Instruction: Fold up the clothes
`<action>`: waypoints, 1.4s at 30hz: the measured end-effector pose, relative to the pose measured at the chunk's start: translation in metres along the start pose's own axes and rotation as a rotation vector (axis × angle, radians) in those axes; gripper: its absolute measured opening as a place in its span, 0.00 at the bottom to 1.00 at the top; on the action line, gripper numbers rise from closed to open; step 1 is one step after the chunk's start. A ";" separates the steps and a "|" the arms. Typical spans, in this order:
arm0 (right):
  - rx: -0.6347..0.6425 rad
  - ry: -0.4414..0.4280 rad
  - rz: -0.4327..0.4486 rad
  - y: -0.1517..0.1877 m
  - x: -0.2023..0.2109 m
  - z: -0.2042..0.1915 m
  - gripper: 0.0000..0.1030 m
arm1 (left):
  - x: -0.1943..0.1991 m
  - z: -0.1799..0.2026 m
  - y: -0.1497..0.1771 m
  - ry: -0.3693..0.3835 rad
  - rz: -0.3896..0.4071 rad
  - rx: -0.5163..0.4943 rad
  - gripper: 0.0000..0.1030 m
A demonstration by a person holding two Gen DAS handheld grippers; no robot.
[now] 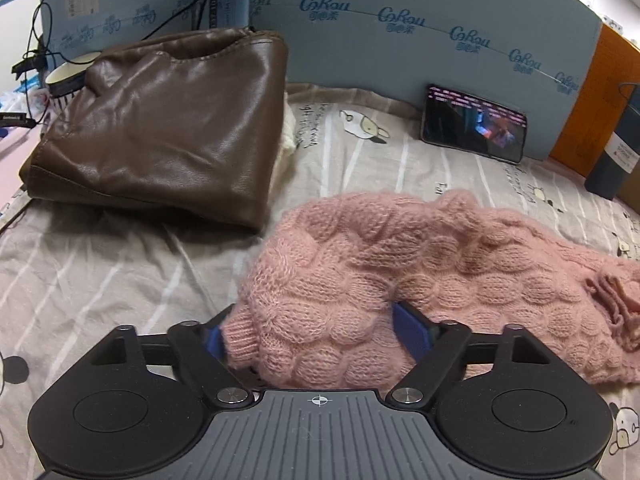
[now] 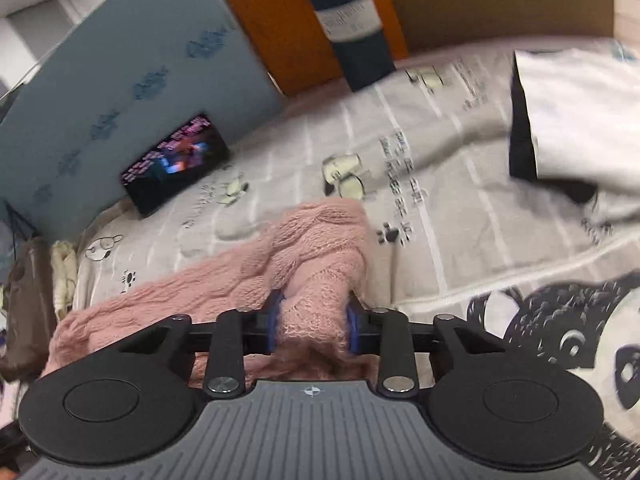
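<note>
A pink cable-knit sweater (image 1: 400,264) lies bunched on the grey patterned bedsheet (image 1: 100,272). My left gripper (image 1: 316,332) has its blue pads wide apart around a thick bunch of the sweater, with a cuff by the left pad. In the right wrist view the sweater (image 2: 224,280) stretches to the left, and my right gripper (image 2: 314,324) is shut on a fold of it. The right wrist view is motion-blurred.
A folded brown leather garment (image 1: 160,128) lies at the back left. A phone (image 1: 474,122) with a lit screen leans on a blue foam board (image 1: 400,40). A white and black garment (image 2: 572,120) and a panda-print cloth (image 2: 560,340) lie to the right. A dark cylinder (image 2: 356,20) stands by an orange board.
</note>
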State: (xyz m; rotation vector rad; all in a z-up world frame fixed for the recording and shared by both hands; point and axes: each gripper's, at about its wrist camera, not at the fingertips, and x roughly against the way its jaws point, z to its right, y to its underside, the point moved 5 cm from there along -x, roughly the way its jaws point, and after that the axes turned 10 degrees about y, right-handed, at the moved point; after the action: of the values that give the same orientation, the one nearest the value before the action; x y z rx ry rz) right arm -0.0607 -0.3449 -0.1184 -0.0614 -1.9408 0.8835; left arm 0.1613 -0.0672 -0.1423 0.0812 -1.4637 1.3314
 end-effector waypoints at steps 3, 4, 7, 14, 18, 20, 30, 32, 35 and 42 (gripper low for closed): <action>0.026 -0.016 0.042 -0.006 0.014 0.002 0.20 | 0.002 0.005 0.000 0.014 0.002 -0.005 0.69; 0.026 -0.017 0.054 -0.009 0.018 0.004 0.19 | 0.003 0.007 0.000 0.018 0.005 -0.005 0.69; 0.013 0.012 0.072 -0.019 0.025 0.024 0.18 | 0.007 0.019 0.000 0.068 0.018 -0.008 0.69; 0.058 0.193 0.172 -0.044 0.042 0.072 0.18 | 0.021 0.054 -0.004 0.191 0.076 -0.066 0.72; 0.117 0.214 0.213 -0.048 0.050 0.066 0.18 | 0.013 0.061 -0.008 0.106 0.087 -0.114 0.73; 0.148 0.188 0.227 -0.045 0.052 0.050 0.18 | 0.003 0.059 -0.010 0.061 0.085 -0.122 0.73; 0.510 0.036 0.342 -0.019 0.067 -0.067 0.19 | 0.001 0.046 -0.013 0.044 0.083 -0.057 0.76; 0.638 0.017 0.385 -0.006 0.070 -0.094 0.19 | 0.013 0.036 -0.014 0.059 0.105 0.000 0.76; 0.766 -0.072 0.399 0.018 0.071 -0.131 0.19 | 0.031 0.020 -0.017 0.106 0.141 0.087 0.76; 0.892 -0.283 0.292 0.068 0.056 -0.191 0.19 | 0.062 -0.009 -0.020 0.148 0.209 0.183 0.76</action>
State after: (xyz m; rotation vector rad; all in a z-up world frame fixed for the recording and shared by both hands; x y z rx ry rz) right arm 0.0386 -0.1675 -0.0655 0.3284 -1.6362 1.9652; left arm 0.1553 -0.0321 -0.0868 -0.0523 -1.2490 1.6054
